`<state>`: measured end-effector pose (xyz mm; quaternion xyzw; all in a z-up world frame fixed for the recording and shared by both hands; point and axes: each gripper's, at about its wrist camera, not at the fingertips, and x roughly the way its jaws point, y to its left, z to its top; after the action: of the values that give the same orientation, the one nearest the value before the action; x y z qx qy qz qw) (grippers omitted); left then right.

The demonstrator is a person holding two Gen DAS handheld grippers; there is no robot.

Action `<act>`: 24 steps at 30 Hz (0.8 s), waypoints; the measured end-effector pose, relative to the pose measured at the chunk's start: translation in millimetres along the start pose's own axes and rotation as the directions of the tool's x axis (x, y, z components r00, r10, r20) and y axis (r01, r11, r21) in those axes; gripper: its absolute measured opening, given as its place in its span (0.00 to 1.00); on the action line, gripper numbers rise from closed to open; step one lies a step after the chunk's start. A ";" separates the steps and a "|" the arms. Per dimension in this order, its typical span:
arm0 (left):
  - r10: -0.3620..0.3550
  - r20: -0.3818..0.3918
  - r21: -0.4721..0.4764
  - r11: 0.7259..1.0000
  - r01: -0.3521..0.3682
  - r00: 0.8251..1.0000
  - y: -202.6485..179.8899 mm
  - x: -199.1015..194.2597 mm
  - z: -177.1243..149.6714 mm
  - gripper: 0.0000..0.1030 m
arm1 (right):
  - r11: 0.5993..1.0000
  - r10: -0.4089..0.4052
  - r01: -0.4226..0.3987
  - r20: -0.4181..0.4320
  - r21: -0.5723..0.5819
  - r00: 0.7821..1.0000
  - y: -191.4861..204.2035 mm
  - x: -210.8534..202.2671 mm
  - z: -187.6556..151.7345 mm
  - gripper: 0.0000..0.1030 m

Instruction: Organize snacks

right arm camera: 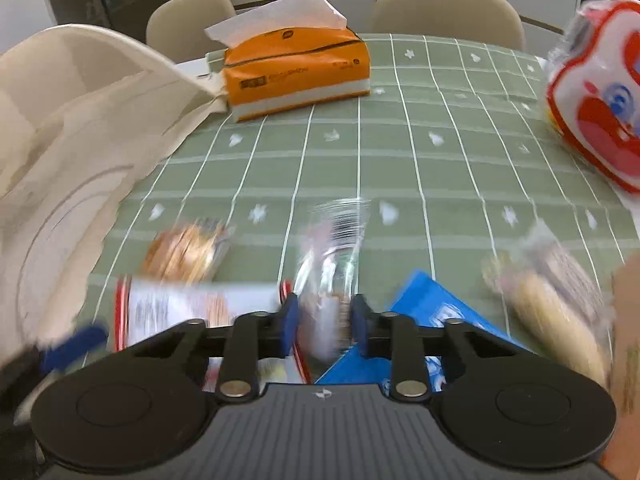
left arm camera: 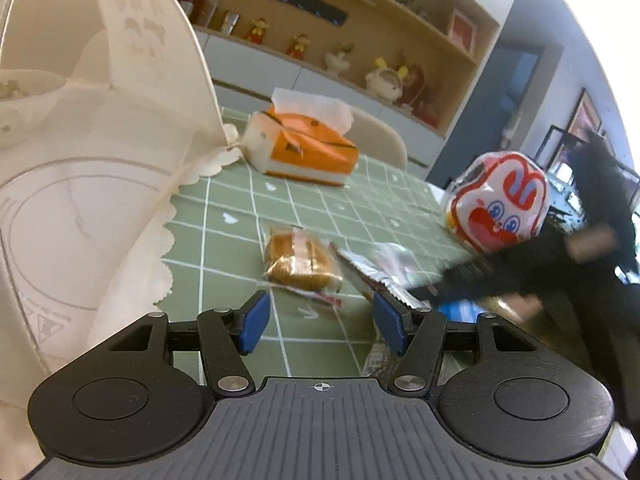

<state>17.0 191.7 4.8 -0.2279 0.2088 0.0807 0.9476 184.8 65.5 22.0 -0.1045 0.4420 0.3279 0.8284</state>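
My desk cloth [right arm camera: 400,160]: green, white grid. Tissue box [right arm camera: 296,72]: orange, white base. Bag [left arm camera: 80,184]: cream. Snack pack [left arm camera: 498,204]: red-white cartoon face.

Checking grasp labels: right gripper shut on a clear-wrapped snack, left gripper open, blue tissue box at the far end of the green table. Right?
One error: the tissue box is orange, not blue, as the right wrist view shows. The rest holds: right gripper shut on the clear-wrapped snack, left gripper open, green table.

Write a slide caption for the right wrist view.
Right gripper shut on a clear snack packet above the green checked table.
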 end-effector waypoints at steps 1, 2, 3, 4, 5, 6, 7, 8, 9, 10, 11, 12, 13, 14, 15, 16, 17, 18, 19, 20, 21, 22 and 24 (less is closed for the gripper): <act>-0.007 -0.011 0.004 1.000 0.007 1.000 -0.9 1.4 -0.1 0.61 | 1.000 0.007 -0.007 0.001 0.006 1.000 -1.6 -7.6 -7.7 0.20; -0.024 -0.031 0.006 1.000 0.024 0.999 -2.2 3.8 -0.8 0.61 | 1.000 0.020 -0.020 -0.003 0.013 1.000 -4.3 -16.5 -17.0 0.15; -0.039 -0.053 0.008 0.999 0.040 0.998 -3.3 6.6 -1.5 0.61 | 1.000 0.019 -0.019 -0.007 0.015 1.000 -6.2 -22.1 -23.1 0.05; -0.059 -0.078 0.009 0.998 0.060 0.995 -5.1 9.3 -2.7 0.61 | 1.000 0.015 -0.015 -0.011 0.010 1.000 -8.0 -28.6 -30.8 0.04; -0.079 -0.096 0.008 0.997 0.081 0.992 -6.3 11.6 -3.7 0.61 | 1.000 0.011 -0.011 -0.010 0.010 1.000 -10.4 -35.2 -38.2 0.04; -0.100 -0.109 0.008 0.995 0.101 0.989 -7.9 12.8 -4.8 0.61 | 1.000 0.007 -0.007 -0.005 0.014 1.000 -13.7 -42.7 -46.1 0.04; -0.121 -0.119 0.009 0.992 0.123 0.986 -9.6 13.7 -5.2 0.61 | 1.000 0.003 -0.003 0.001 0.020 1.000 -17.5 -50.3 -53.5 0.04; -0.141 -0.125 0.012 0.990 0.143 0.982 -11.3 14.3 -5.6 0.61 | 1.000 -0.001 0.001 0.013 0.027 1.000 -20.9 -57.7 -59.9 0.04; -0.166 -0.136 0.012 0.985 0.170 0.977 -13.0 14.7 -6.3 0.61 | 0.999 -0.002 0.001 0.028 0.034 1.000 -24.9 -65.6 -66.3 0.04; -0.191 -0.147 0.007 0.981 0.194 0.971 -14.3 15.1 -6.4 0.61 | 0.999 -0.001 -0.001 0.048 0.047 0.999 -29.8 -74.2 -73.1 0.04; -0.211 -0.156 0.002 0.977 0.214 0.965 -16.3 15.3 -7.8 0.61 | 0.998 0.000 -0.004 0.065 0.062 0.998 -34.4 -82.0 -79.2 0.04; -0.236 -0.169 -0.005 0.971 0.238 0.957 -17.7 15.7 -7.9 0.61 | 0.997 0.001 -0.007 0.084 0.078 0.996 -38.6 -89.6 -85.1 0.04; -0.255 -0.176 -0.012 0.966 0.257 0.951 -18.7 15.5 -6.9 0.61 | 0.996 0.008 -0.016 0.098 0.089 0.995 -42.2 -96.4 -91.2 0.04; -0.272 -0.172 -0.021 0.962 0.272 0.947 -19.4 13.5 -5.0 0.61 | 0.995 0.016 -0.026 0.107 0.095 0.994 -45.1 -100.3 -95.8 0.04; -0.279 -0.157 -0.026 0.960 0.278 0.947 -19.9 10.5 -1.0 0.61 | 0.995 0.022 -0.034 0.114 0.099 0.993 -47.2 -105.1 -101.0 0.04; -0.270 -0.124 -0.020 0.963 0.270 0.955 -20.6 5.5 5.2 0.61 | 0.994 0.026 -0.038 0.121 0.098 0.992 -49.0 -109.8 -105.8 0.04; -0.250 -0.091 -0.011 0.968 0.250 0.964 -21.3 1.0 11.0 0.61 | 0.995 0.031 -0.043 0.128 0.091 0.991 -50.5 -114.0 -109.9 0.04; -0.219 -0.056 -0.005 0.976 0.219 0.974 -20.2 -3.7 17.7 0.61 | 0.995 0.035 -0.047 0.134 0.086 0.990 -51.6 -116.3 -112.6 0.04; -0.181 -0.030 -0.009 0.983 0.181 0.983 -18.4 -6.4 25.1 0.61 | 0.995 0.040 -0.052 0.139 0.087 0.989 -53.9 -118.6 -115.6 0.04; -0.142 -0.018 -0.021 0.990 0.141 0.990 -15.8 -6.4 32.3 0.61 | 0.994 0.046 -0.060 0.145 0.093 0.988 -57.0 -120.1 -118.3 0.04; -0.099 -0.017 -0.042 0.994 0.098 0.995 -12.4 -3.0 39.9 0.61 | 0.993 0.053 -0.068 0.150 0.099 0.987 -59.1 -120.2 -120.6 0.04; -0.070 -0.023 -0.059 0.996 0.068 0.997 -9.3 2.4 46.4 0.61 | 0.992 0.055 -0.072 0.157 0.100 0.986 -60.5 -119.7 -123.7 0.04; -0.016 -0.044 -0.053 0.999 0.013 0.999 -5.9 23.0 59.2 0.61 | 0.995 0.045 -0.060 0.172 0.080 0.984 -57.8 -115.1 -131.3 0.05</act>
<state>60.5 215.3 45.1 -0.2560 0.2261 0.0741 0.9370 89.0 -91.2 30.3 -0.0292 0.3856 0.3383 0.8579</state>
